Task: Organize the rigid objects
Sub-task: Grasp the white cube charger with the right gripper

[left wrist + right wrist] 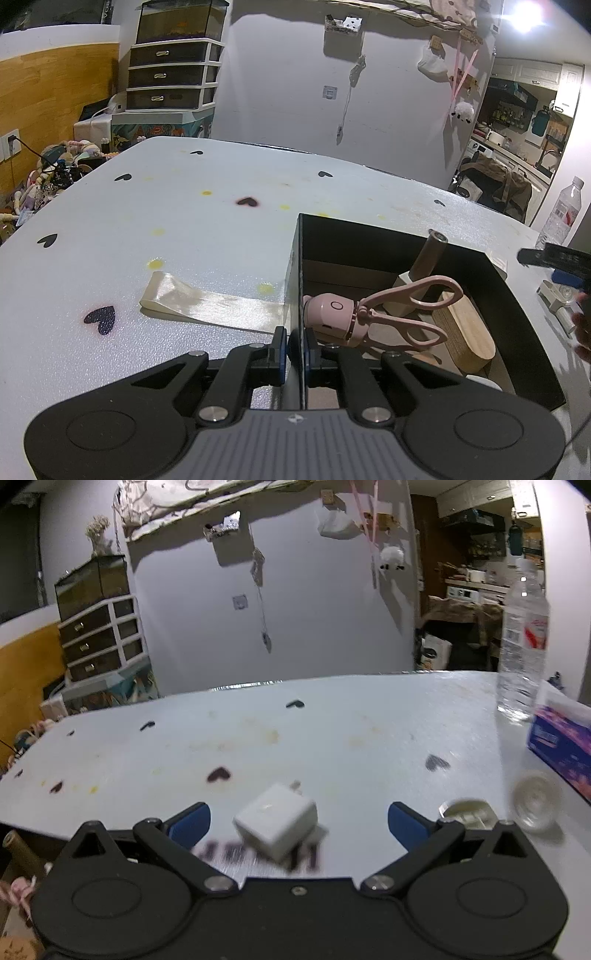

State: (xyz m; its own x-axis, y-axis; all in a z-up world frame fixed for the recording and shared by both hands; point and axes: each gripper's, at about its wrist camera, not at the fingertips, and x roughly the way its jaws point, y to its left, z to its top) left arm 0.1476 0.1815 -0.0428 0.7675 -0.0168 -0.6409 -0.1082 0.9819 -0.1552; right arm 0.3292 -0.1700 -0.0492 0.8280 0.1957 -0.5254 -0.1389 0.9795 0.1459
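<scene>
In the left wrist view a black box (pixel 406 242) stands on the white table (pixel 184 221). Inside lie a pink clip-on fan (pixel 332 314), a wooden block (pixel 467 332) and a brown cylinder on a white base (pixel 424 258). My left gripper (pixel 295 349) is shut on the box's left wall. In the right wrist view my right gripper (pixel 299 821) is open, with a white charger cube (pixel 277 821) lying on the table between its blue fingers (pixel 190 825). The right gripper also shows at the right edge of the left wrist view (pixel 554 258).
A strip of clear tape (pixel 210 302) lies left of the box. A water bottle (pixel 522 642), a purple tissue box (pixel 561 738), a clear cup (pixel 535 801) and a white lid (pixel 467 812) sit at the table's right. Drawers (pixel 170 74) stand behind the table.
</scene>
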